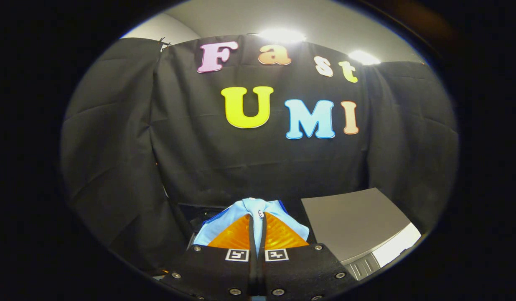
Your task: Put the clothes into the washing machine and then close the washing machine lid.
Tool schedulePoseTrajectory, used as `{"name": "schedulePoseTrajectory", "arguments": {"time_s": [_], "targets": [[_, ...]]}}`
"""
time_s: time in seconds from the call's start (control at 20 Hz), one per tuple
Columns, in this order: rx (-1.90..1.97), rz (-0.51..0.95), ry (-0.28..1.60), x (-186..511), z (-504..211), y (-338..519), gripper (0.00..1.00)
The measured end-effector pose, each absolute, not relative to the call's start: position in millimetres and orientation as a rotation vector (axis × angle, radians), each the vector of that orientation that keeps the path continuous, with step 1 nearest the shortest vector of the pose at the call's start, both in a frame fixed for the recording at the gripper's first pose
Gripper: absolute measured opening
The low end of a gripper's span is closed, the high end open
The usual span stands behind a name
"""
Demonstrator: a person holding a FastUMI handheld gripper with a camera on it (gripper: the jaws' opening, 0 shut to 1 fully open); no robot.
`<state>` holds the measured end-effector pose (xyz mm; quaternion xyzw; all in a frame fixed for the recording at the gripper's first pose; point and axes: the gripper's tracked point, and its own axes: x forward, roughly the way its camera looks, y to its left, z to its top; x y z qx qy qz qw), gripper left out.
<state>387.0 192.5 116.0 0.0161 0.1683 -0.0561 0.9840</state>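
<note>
A light blue garment (249, 209) with a small white button hangs bunched over my fingertips, held up in the air. My gripper (257, 221) is shut on the garment, both fingers pressed together with the cloth pinched between them. Beyond the fingers and to their right lies the washing machine's grey flat top (349, 221), with a lighter front panel (393, 246) toward its near corner. A dark opening (195, 213) shows just behind the cloth, to the left of the grey top; what is inside it is hidden by the garment and my fingers.
The booth's black cloth wall (241, 159) stands close behind the machine and wraps round on both sides. Two ceiling lights (283, 35) shine above it.
</note>
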Motion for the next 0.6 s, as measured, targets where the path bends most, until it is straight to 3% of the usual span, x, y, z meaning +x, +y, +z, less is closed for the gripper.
{"name": "schedulePoseTrajectory", "arguments": {"time_s": [0.6], "targets": [[0.08,-0.044,0.434,419,29,247,0.0]]}}
